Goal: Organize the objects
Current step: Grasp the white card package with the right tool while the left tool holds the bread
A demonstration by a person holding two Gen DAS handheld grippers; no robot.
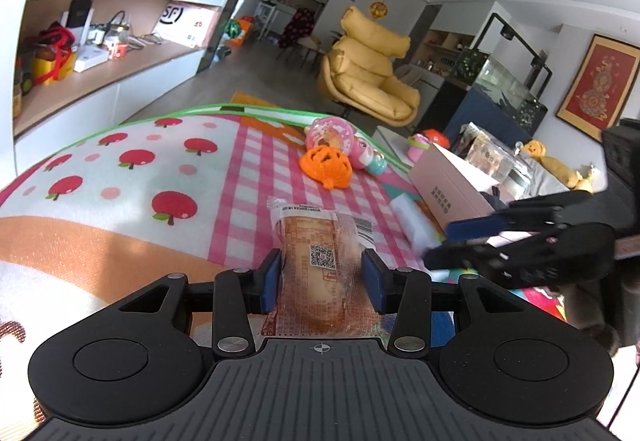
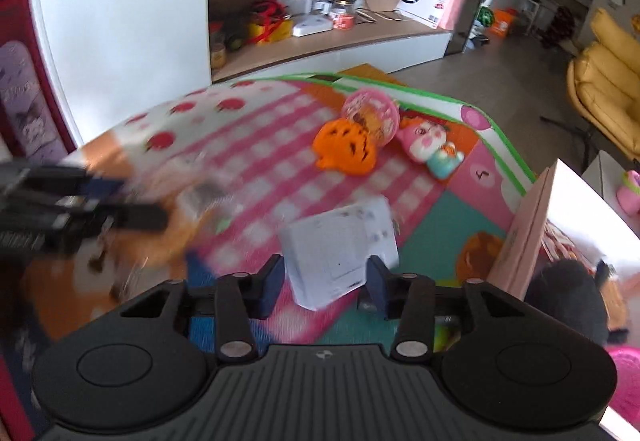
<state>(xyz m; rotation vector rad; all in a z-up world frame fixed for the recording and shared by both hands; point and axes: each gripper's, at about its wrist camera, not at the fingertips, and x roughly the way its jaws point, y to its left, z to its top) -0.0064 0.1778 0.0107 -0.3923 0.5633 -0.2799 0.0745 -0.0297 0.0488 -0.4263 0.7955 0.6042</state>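
Note:
My left gripper point(image 1: 322, 273) is shut on a brown snack packet point(image 1: 320, 241) with a QR code, held above the play mat point(image 1: 240, 169). My right gripper point(image 2: 326, 277) is shut on a white tissue pack point(image 2: 344, 245) above the mat point(image 2: 260, 161). The right gripper also shows at the right of the left wrist view point(image 1: 460, 249). The left gripper shows blurred at the left of the right wrist view point(image 2: 136, 209). An orange pumpkin toy point(image 1: 326, 165) point(image 2: 346, 153), a pink round toy point(image 1: 330, 133) point(image 2: 372, 113) and a pink animal toy point(image 1: 366, 157) point(image 2: 426, 145) lie on the mat's far side.
A pink box point(image 1: 452, 181) point(image 2: 528, 229) stands at the mat's right edge. A yellow armchair point(image 1: 372, 69) is beyond the mat. A wall shelf point(image 1: 100, 69) with clutter runs along the left. A sofa point(image 1: 560, 177) with a yellow plush is at right.

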